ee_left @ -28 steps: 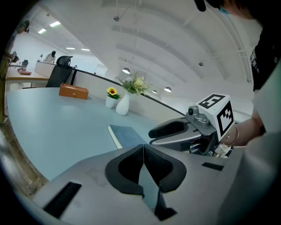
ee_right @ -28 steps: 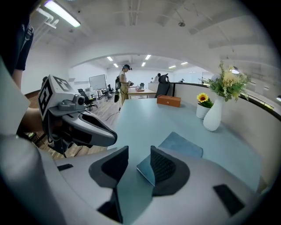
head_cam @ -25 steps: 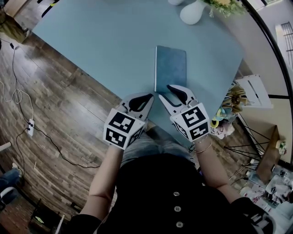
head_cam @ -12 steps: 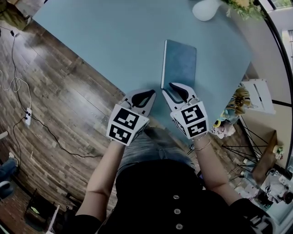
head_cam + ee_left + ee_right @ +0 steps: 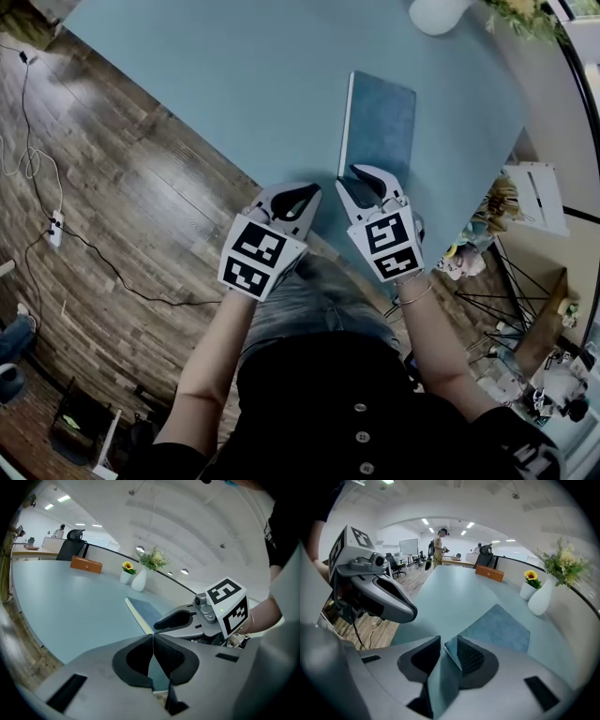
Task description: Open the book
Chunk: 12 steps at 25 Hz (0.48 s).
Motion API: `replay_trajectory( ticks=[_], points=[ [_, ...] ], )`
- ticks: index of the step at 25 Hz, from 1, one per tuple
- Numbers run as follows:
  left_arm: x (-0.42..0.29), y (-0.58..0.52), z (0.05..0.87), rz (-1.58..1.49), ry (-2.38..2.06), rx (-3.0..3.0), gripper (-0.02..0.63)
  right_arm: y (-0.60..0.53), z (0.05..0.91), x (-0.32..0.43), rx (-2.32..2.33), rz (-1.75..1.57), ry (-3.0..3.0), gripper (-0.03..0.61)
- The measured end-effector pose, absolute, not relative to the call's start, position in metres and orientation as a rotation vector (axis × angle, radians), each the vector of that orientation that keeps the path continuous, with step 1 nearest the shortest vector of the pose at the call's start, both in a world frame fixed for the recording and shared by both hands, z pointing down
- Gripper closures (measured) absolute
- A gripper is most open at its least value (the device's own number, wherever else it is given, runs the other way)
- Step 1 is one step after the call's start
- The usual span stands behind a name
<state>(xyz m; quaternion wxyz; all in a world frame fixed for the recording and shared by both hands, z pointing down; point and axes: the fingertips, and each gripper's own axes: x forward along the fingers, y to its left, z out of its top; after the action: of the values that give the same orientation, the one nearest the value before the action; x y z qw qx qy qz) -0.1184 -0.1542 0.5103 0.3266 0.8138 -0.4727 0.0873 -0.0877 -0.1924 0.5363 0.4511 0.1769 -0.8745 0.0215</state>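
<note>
A closed blue-grey book lies flat on the light blue table, spine toward the left. My right gripper is at the book's near edge. In the right gripper view the jaws stand open, with the book's near corner in the gap between them. My left gripper hovers just left of it over the table's edge. Its jaws are shut with nothing in them. The left gripper view shows the book and the right gripper ahead.
A white vase with flowers and a small pot with a yellow flower stand beyond the book. A brown box sits farther along the table. The table's edge runs diagonally over wooden floor with cables. A person stands far off.
My right gripper has moved forward until its jaws reach the book's near corner. The left gripper stays beside it, still shut.
</note>
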Motion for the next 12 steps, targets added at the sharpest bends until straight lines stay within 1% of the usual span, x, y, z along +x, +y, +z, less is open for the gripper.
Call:
replay_trajectory(
  ticks=[12],
  points=[
    [-0.122, -0.155, 0.513, 0.222, -1.218, 2.137, 0.600, -0.195, 0.555, -0.088, 0.444, -0.037, -2.084, 0.485]
  ],
)
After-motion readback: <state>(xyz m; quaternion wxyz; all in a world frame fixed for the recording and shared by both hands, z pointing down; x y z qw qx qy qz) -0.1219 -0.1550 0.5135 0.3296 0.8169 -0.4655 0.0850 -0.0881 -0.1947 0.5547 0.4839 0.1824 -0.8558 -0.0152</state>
